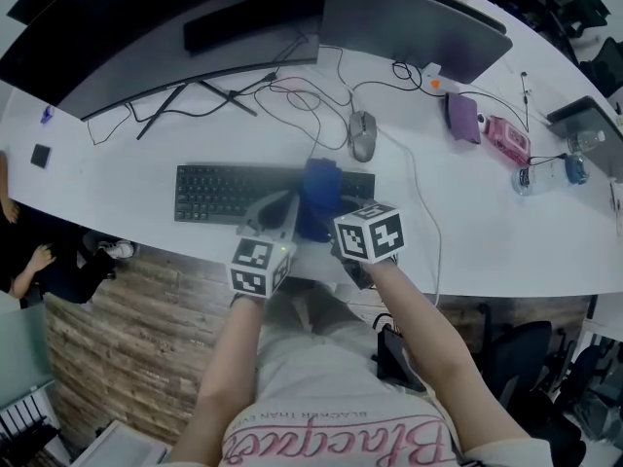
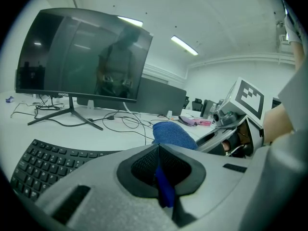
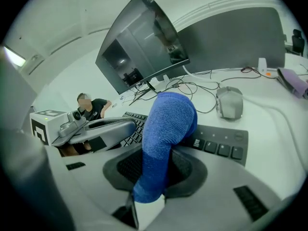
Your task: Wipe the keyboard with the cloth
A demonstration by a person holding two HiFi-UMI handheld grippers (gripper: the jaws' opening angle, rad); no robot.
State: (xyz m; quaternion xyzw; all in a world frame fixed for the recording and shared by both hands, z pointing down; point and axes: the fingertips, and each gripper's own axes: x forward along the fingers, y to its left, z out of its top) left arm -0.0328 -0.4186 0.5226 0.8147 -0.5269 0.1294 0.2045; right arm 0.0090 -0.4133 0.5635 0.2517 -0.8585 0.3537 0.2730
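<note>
Head view: person's shirt (image 1: 321,436) with pink print is nearest, both forearms reaching to the desk (image 1: 107,168). Left gripper (image 1: 282,210) and right gripper (image 1: 336,230) sit side by side at the front edge of the black keyboard (image 1: 219,193). Blue cloth (image 1: 319,197) is bunched between them, lying on the keyboard's right half. Grey mouse (image 1: 362,134) is behind the keyboard, monitor (image 1: 165,37) further back.

Left gripper view: left gripper (image 2: 159,150) has its jaws pressed together on a thin blue edge of the cloth (image 2: 173,134). The rest of the cloth humps up just past the tips. Keyboard (image 2: 43,162) lower left, right gripper (image 2: 231,134) close on the right.

Right gripper view: right gripper (image 3: 158,153) is clamped on a thick roll of cloth (image 3: 168,119) that arches forward onto the keyboard (image 3: 221,141). Left gripper (image 3: 101,129) on the left, mouse (image 3: 229,102) beyond.
</note>
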